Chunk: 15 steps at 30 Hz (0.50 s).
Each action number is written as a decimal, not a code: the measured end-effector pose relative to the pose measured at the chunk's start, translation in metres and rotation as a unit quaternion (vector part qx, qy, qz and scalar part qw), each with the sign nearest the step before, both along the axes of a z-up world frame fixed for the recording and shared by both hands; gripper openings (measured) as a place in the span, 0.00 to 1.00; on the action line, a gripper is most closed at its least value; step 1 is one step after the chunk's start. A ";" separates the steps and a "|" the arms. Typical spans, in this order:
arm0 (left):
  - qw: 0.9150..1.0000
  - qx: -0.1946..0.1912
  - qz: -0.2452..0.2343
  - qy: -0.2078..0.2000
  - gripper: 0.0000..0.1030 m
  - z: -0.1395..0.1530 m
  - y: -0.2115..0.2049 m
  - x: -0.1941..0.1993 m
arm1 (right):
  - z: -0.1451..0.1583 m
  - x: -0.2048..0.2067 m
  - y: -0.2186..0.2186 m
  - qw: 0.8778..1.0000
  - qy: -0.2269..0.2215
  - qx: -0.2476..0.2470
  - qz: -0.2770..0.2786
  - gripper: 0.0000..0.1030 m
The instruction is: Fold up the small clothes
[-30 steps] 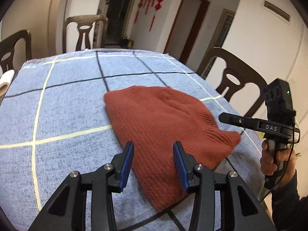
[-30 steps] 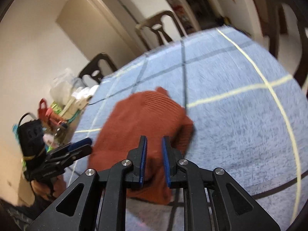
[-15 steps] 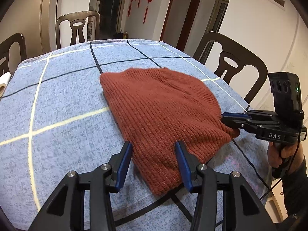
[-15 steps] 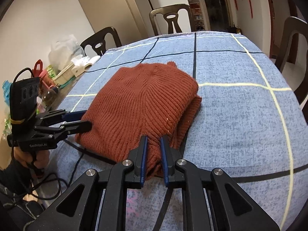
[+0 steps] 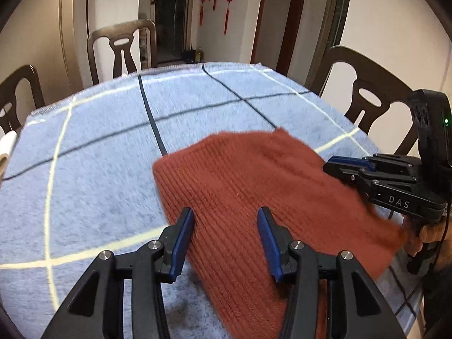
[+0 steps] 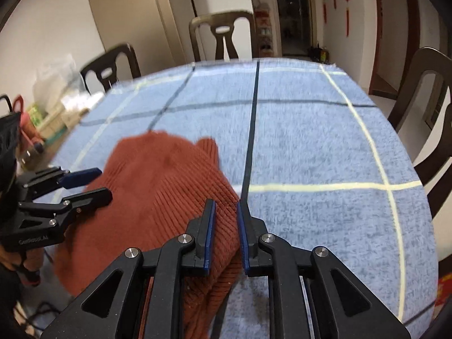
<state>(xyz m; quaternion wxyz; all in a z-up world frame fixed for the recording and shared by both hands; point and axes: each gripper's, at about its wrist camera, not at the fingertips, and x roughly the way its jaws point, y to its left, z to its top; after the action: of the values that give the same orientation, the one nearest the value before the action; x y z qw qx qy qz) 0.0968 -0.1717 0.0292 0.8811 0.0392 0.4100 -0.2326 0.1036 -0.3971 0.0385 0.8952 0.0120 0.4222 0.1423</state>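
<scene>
Both grippers have dragged the rust knit garment (image 5: 262, 197) toward the tabletop's (image 5: 99, 147) near edge: right gripper (image 6: 225, 236) pinching its fold, left gripper (image 5: 226, 243) half-open astride it, unclamped.

sweater (image 5: 254, 197): now drawn toward the near table edge
left claw (image 5: 226, 243): now over the sweater's near part, jaws slightly wider
</scene>
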 end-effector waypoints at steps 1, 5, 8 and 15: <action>1.000 -0.005 0.000 -0.003 0.49 -0.001 0.001 -0.001 | -0.001 -0.001 0.000 1.000 -0.005 -0.006 -0.002 0.15; 1.000 -0.014 0.000 0.003 0.49 -0.002 0.003 0.000 | -0.005 -0.004 -0.004 1.000 -0.007 -0.011 -0.006 0.15; 1.000 -0.008 0.001 0.002 0.49 0.001 0.002 -0.001 | -0.001 -0.005 -0.007 1.000 -0.008 -0.006 -0.006 0.15; 1.000 -0.009 0.004 -0.014 0.49 0.018 0.007 -0.015 | 0.016 -0.022 -0.008 1.000 -0.028 0.002 0.003 0.15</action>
<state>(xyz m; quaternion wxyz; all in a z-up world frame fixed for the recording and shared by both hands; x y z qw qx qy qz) 0.0814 -0.1645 0.0470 0.8877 0.0326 0.3959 -0.2328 0.0817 -0.4048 0.0542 0.9062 0.0081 0.3967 0.1459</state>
